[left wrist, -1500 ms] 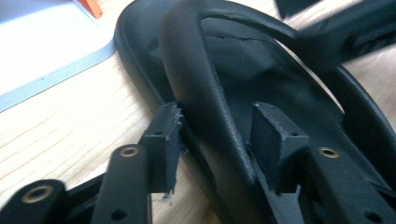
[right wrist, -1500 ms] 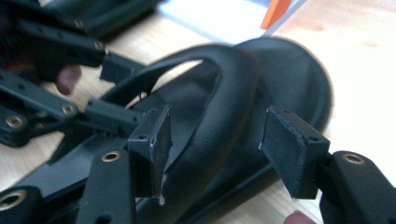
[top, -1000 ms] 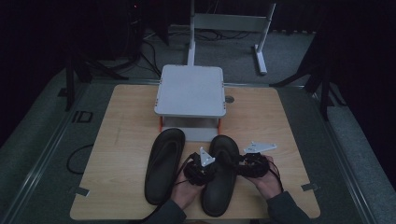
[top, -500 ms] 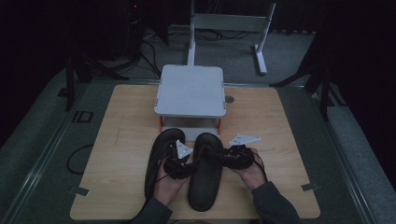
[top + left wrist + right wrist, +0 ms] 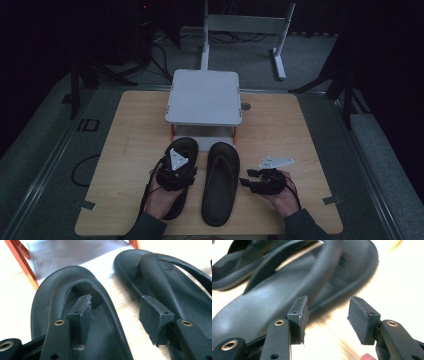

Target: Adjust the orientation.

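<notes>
On the near half of the wooden tabletop (image 5: 130, 150), two black sandals (image 5: 220, 182) are laid side by side, toes toward a white stand (image 5: 204, 97). The left tongs (image 5: 175, 172) are held above the left sandal, just opened, gripping nothing. The right tongs (image 5: 250, 181) have also been opening, empty, beside the right sandal's edge. Free tabletop is left on both sides; dark floor surrounds it.

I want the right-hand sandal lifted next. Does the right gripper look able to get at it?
Probably yes: the right gripper sits just beside the right sandal, jaws open, bare table between them.
</notes>
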Available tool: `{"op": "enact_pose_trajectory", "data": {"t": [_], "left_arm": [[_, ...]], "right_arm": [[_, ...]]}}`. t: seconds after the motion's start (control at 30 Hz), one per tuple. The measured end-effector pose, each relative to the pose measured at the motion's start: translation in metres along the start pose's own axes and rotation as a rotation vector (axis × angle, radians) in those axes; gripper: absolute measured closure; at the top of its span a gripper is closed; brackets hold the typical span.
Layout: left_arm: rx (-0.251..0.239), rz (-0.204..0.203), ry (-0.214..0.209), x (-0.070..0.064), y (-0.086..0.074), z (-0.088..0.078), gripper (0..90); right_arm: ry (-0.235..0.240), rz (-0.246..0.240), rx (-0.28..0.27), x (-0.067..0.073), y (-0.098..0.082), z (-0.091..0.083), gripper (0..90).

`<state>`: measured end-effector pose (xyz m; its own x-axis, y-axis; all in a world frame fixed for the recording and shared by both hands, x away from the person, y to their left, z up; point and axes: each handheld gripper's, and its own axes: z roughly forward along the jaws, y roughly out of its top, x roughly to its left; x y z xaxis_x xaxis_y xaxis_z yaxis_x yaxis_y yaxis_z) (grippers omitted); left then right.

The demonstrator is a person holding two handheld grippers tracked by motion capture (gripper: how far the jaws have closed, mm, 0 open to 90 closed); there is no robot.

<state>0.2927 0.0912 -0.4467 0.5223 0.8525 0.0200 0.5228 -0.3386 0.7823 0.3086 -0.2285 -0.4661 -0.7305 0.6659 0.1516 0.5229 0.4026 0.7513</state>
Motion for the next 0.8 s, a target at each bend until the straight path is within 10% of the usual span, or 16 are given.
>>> {"op": "enact_pose_trajectory", "data": {"t": [0.3, 0.8], "left_arm": [[0.052, 0.015, 0.021, 0.002, -0.005, 0.017, 58.7], [0.024, -0.003, -0.027, 0.003, 0.000, 0.030, 73.0]], "right_arm": [[-0.056, -0.003, 0.085, -0.011, 0.001, 0.019, 50.2], [0.013, -0.015, 0.101, -0.006, 0.002, 0.028, 49.8]]}}
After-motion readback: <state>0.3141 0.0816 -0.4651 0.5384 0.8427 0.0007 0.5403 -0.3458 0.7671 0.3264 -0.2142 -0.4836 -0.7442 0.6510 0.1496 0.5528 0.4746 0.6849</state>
